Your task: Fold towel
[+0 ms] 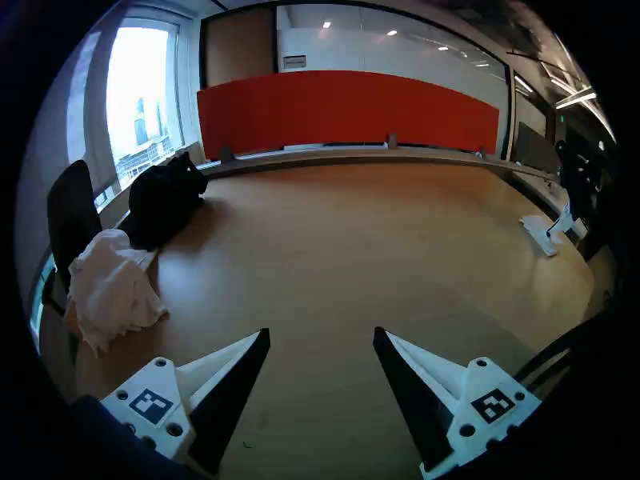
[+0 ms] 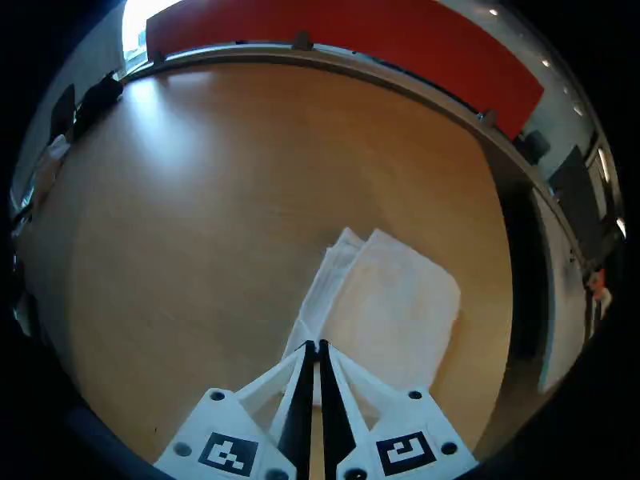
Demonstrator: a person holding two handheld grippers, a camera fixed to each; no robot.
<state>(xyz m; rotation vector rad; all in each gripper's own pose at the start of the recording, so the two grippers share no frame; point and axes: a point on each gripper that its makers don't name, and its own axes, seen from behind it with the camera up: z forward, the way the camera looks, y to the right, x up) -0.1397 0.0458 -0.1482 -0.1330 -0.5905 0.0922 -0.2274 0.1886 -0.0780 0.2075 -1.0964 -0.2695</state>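
Observation:
A white towel (image 2: 392,308) lies folded flat on the wooden table (image 2: 184,208), with a narrower layer showing along its left side. My right gripper (image 2: 315,346) is shut, its tips pinched on the towel's near left edge. In the left gripper view, my left gripper (image 1: 320,332) hovers open over bare table (image 1: 344,240) with nothing between its fingers. A crumpled white cloth (image 1: 112,288) sits at that view's left, well away from the open fingers.
A black bag (image 1: 164,200) rests beyond the crumpled cloth, near a dark chair (image 1: 68,204) and the window. A red partition (image 1: 344,108) runs along the table's far edge. A small white object (image 1: 548,232) lies at the far right.

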